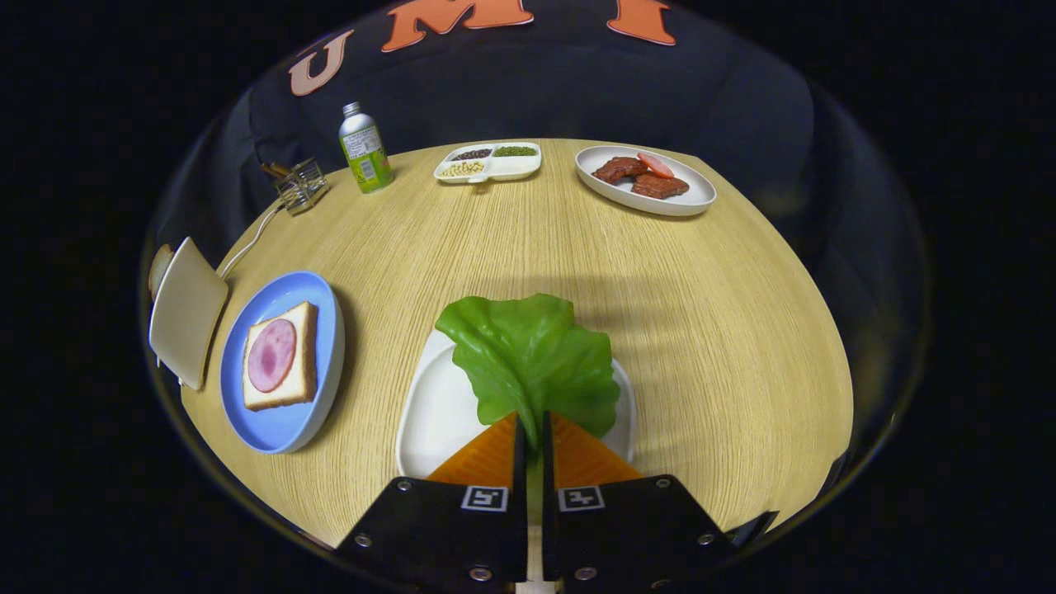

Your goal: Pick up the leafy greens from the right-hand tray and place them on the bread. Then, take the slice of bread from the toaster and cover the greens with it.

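A green lettuce leaf (532, 355) fans out just ahead of my fingers, its stem pinched between them, and it hangs over a white tray (433, 412). My gripper (533, 429) is shut on that stem. To the left, a blue plate (285, 429) carries a slice of bread (304, 375) topped with a round pink ham slice (271, 355). Further left stands a cream toaster (186, 312) with a brown bread slice (158, 268) peeking from behind it.
At the back of the round wooden table (660, 313) stand a green bottle (365, 148), a clear holder (302, 186), a white divided dish of grains (489, 162) and a white plate of meat slices (645, 178). A white cable (247, 243) runs from the toaster.
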Demonstrator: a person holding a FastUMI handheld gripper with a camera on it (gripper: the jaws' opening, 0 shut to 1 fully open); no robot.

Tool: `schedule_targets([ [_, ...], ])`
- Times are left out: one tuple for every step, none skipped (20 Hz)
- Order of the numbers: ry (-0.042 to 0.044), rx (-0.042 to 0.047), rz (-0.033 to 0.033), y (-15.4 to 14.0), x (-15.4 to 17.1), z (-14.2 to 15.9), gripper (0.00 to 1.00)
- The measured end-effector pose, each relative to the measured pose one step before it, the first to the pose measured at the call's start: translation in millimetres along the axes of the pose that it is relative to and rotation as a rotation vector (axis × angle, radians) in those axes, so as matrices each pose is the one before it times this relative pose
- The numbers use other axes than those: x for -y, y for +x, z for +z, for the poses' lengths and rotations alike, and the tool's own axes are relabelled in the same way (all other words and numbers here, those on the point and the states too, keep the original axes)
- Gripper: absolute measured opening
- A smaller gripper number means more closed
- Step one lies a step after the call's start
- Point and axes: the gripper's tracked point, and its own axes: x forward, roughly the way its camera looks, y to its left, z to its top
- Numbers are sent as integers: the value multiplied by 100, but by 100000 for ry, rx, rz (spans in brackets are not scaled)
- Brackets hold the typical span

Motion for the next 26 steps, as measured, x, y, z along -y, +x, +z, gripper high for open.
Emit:
schedule_targets([
  [174,391,67,122,-65,105,6],
  [10,148,158,-21,-24,-49,4],
  [-47,-9,-44,-27,-6,43,4],
  [1020,-529,-572,26,164,-6,4],
  [1313,-1047,-484,-54,-69,51,4],
  [1067,-388,804,2,-336,70,3],
  [1196,-206,999,-80,-333,74,3],
  [849,312,196,-126,-139,61,3],
  [1159,356,1058,-231,-361,152,3],
  [1484,232,1518,-290,-462,152,3],
  [1531,298,1620,-313,-484,280,3],
  [638,879,1275,-448,-403,354,3],
  [-368,1028,325,-389,-337,487,3],
  [-580,1411,512,-499,-435,534,3],
  [-335,1465,1273,-598,-679,600,3],
  [-121,1170,1750,-508,-870,515,3],
  [-723,1225,1898,-434,-931,536,3],
  [-1277,1038,1331,-415,-818,326,3],
  [-1315,861,1061,-326,-801,363,3],
  [-1030,743,1318,-167,-898,248,3],
  [-822,-82,1488,-57,-906,109,3],
  [-420,-625,1620,87,-955,-90,3],
  [-539,-479,1781,132,-914,-4,3],
  [-644,-399,1630,124,-897,32,3],
  [-548,-179,1421,207,-814,54,3],
  [-472,-300,1323,217,-783,10,3],
])
